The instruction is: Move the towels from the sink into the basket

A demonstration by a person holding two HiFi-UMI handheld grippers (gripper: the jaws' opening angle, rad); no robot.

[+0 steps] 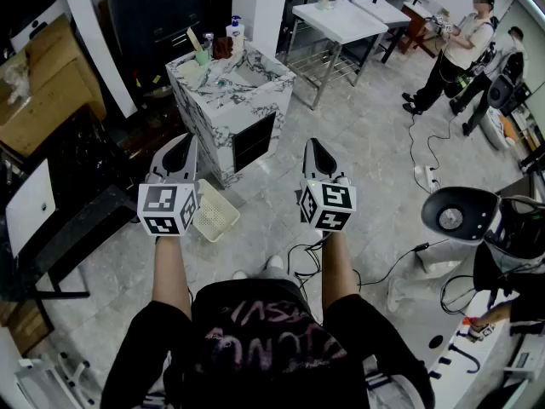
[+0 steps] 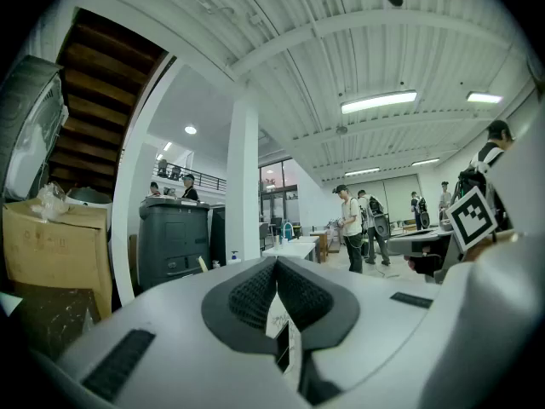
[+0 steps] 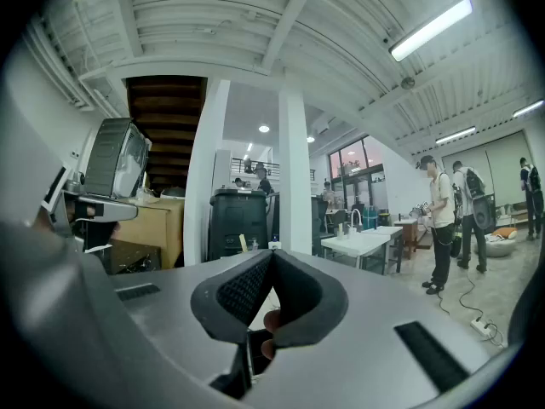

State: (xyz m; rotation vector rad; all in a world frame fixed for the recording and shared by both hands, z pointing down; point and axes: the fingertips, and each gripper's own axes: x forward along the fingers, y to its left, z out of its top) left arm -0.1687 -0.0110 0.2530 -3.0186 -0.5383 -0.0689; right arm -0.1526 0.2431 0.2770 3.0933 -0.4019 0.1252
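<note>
Only the head view shows where you stand: both arms out ahead over the tiled floor [image 1: 375,143], the left claw [image 1: 186,147] and the right claw [image 1: 317,147] side by side and well short of the marble-patterned sink cabinet [image 1: 260,79]. That view alone shows the basket [image 1: 220,213], a pale plastic one on the floor just beside the cabinet's base, with one edge hidden behind your left marker cube [image 1: 168,209]. The basin is too small from here to tell the towels apart. A soap bottle [image 1: 236,29] stands at the cabinet's back edge.

The two gripper views give what the head view cannot: the pads close up. In the left gripper view your left claw [image 2: 275,262] is clenched, pads meeting at the tip with nothing between them. In the right gripper view your right claw [image 3: 270,258] is clenched the same way, and empty.

Both gripper views look level across the room, taking in the dark bin [image 2: 173,241], the white column [image 3: 295,177], the ceiling lights [image 2: 379,101] and the staircase [image 3: 166,109]. The white desk [image 1: 336,20] with its tap and the people standing [image 1: 464,45] appear in all three views.
</note>
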